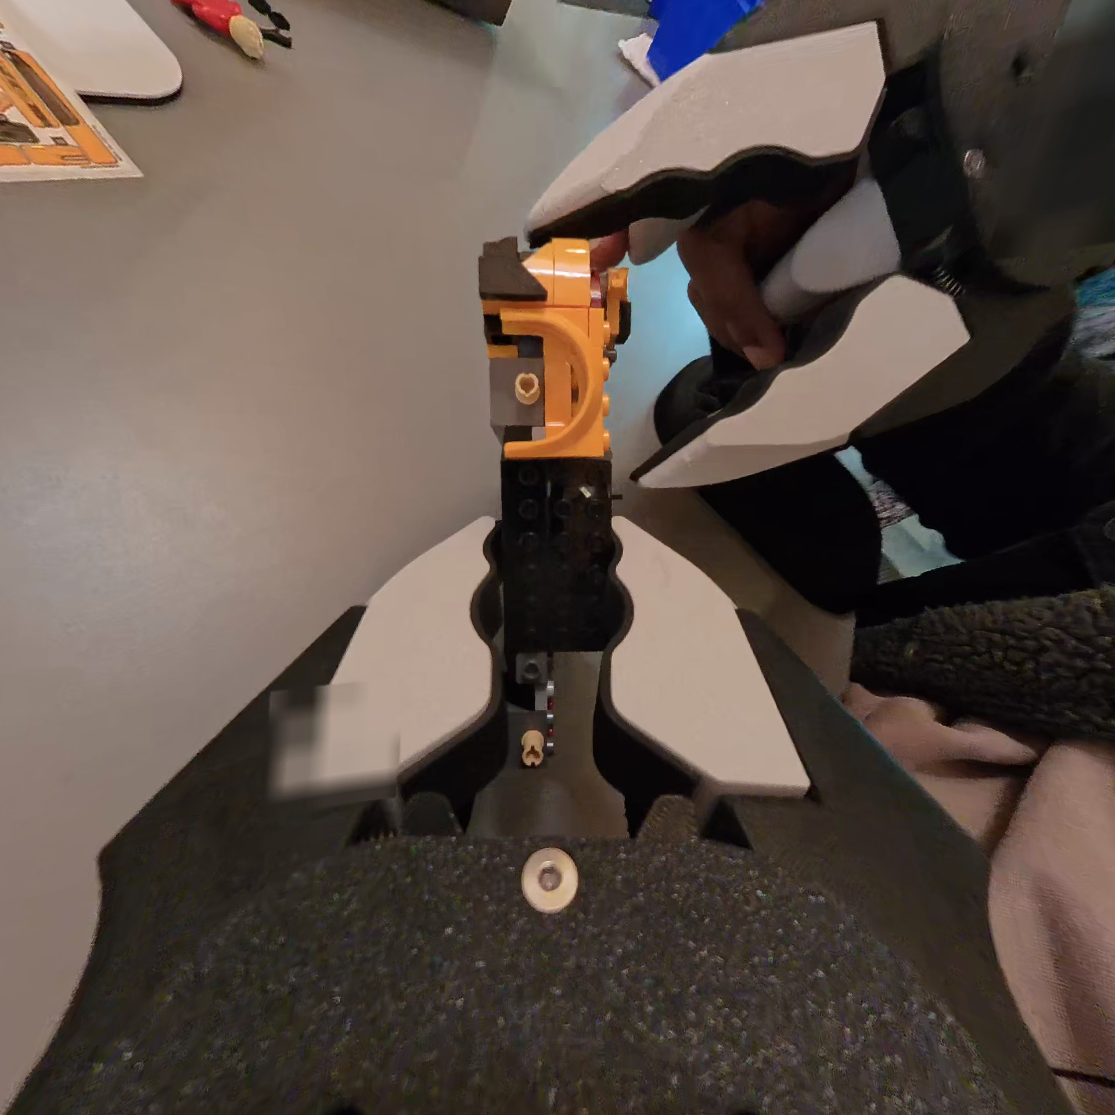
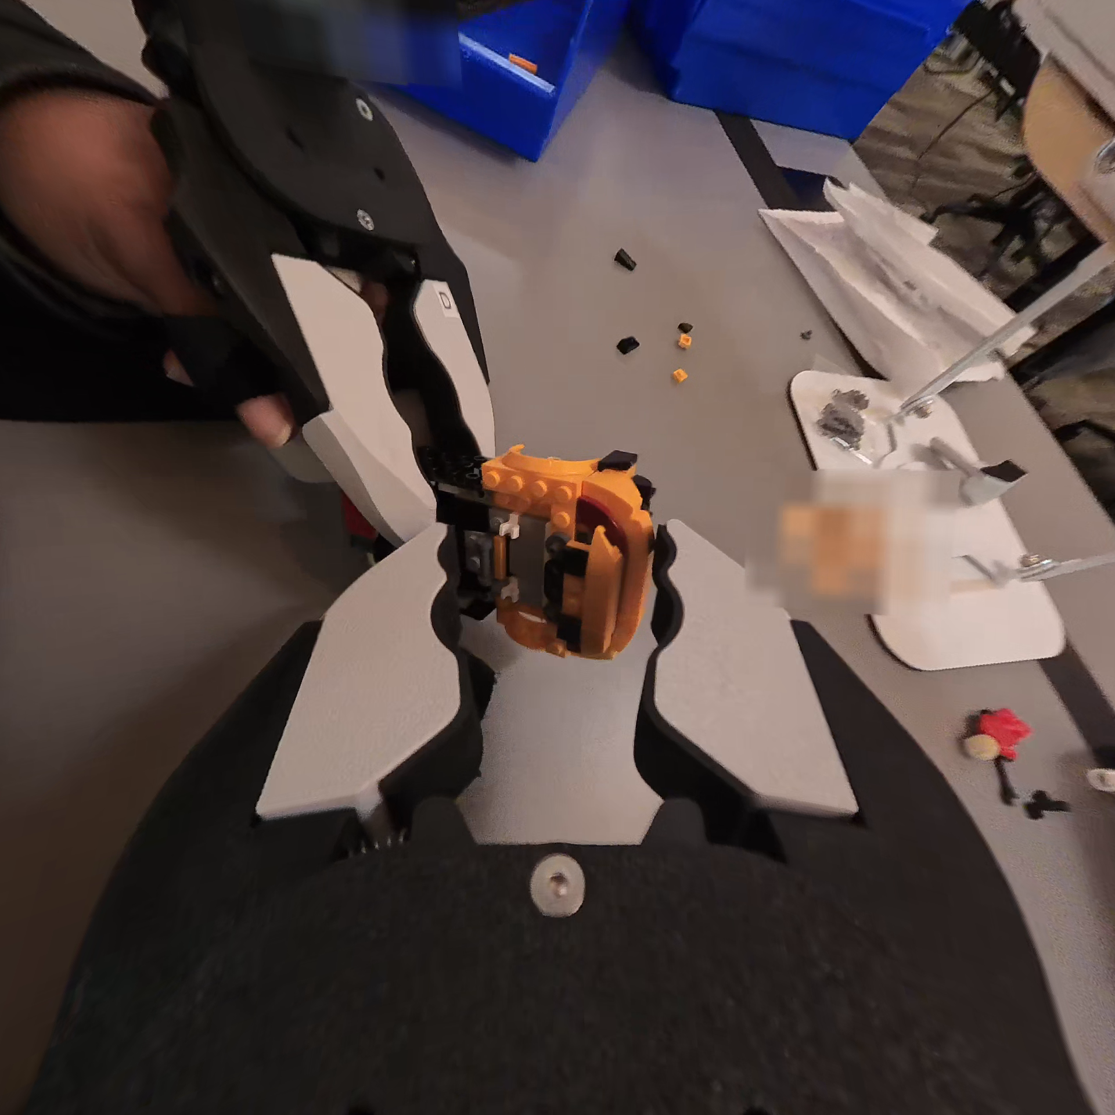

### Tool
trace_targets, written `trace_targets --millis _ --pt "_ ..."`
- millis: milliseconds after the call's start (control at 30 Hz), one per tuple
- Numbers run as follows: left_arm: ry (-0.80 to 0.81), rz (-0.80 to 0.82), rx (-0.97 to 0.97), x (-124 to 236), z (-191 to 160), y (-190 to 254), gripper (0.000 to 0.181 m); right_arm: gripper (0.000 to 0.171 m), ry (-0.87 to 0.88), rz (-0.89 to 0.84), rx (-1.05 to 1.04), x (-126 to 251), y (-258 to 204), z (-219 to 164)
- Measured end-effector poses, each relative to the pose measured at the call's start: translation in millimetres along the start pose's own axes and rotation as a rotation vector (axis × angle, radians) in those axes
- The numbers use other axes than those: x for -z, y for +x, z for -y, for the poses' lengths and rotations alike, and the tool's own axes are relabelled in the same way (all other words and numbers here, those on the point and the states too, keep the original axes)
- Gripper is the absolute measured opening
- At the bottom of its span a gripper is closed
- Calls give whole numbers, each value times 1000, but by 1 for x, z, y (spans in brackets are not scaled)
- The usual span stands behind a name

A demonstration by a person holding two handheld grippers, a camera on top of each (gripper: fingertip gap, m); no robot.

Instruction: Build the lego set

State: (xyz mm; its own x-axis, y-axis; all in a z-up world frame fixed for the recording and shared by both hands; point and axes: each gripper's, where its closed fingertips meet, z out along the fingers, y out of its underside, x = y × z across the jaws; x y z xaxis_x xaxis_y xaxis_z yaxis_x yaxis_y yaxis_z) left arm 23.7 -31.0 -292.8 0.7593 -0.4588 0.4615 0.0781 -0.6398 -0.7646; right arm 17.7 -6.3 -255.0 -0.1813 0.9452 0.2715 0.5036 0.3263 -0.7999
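The left gripper (image 1: 555,579) pinches the black studded base end of the lego model (image 1: 558,386), its fingers (image 1: 428,633) pressed against both sides of that plate. In the left wrist view the model's long axis runs from 6 o'clock up to 12 o'clock, straight out along the fingers, with the orange curved bodywork at the far end and a black wedge piece at its 11 o'clock corner. A tan pin shows in a grey block on the model's 9 o'clock side. The model is held in the air above the grey tabletop (image 1: 271,362).

The right gripper (image 2: 552,579) comes in from 2 o'clock in the left wrist view, fingers spread wide; its upper finger tip touches the top of the orange end, while the lower finger stands apart near the black base. In the right wrist view the model (image 2: 561,555) sits between the spread fingers (image 2: 374,663), the orange end nearly touching the finger at 3 o'clock, and the black base points toward 10 o'clock into the left gripper.

On the tabletop beyond, small black and orange loose pieces (image 2: 682,356) lie at 1 o'clock, blue bins (image 2: 784,72) stand at 12 o'clock, a white tray (image 2: 977,627) lies at 3 o'clock, and a red figure (image 2: 995,733) lies at 4 o'clock. An instruction booklet (image 1: 54,127) lies at 10 o'clock in the left wrist view.
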Motion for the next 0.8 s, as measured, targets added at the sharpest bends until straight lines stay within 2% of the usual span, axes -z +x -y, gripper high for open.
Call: trace_targets --millis 267,367,467,567,800 --pt "-76 214 -217 -2 -2 -4 29 53 35 -21 -233 0 0 -5" --pt "-99 292 -267 -1 -3 -7 30 59 18 -102 -327 1 3 -12" --pt "-126 353 -305 -3 -4 -9 29 56 -5 -162 -397 3 0 -18" --pt "-151 388 -324 -5 -6 -11 29 54 -15 -204 -443 4 -1 -23" --pt "-209 377 -329 -15 -12 -3 29 58 -45 -169 -506 2 -7 -30"
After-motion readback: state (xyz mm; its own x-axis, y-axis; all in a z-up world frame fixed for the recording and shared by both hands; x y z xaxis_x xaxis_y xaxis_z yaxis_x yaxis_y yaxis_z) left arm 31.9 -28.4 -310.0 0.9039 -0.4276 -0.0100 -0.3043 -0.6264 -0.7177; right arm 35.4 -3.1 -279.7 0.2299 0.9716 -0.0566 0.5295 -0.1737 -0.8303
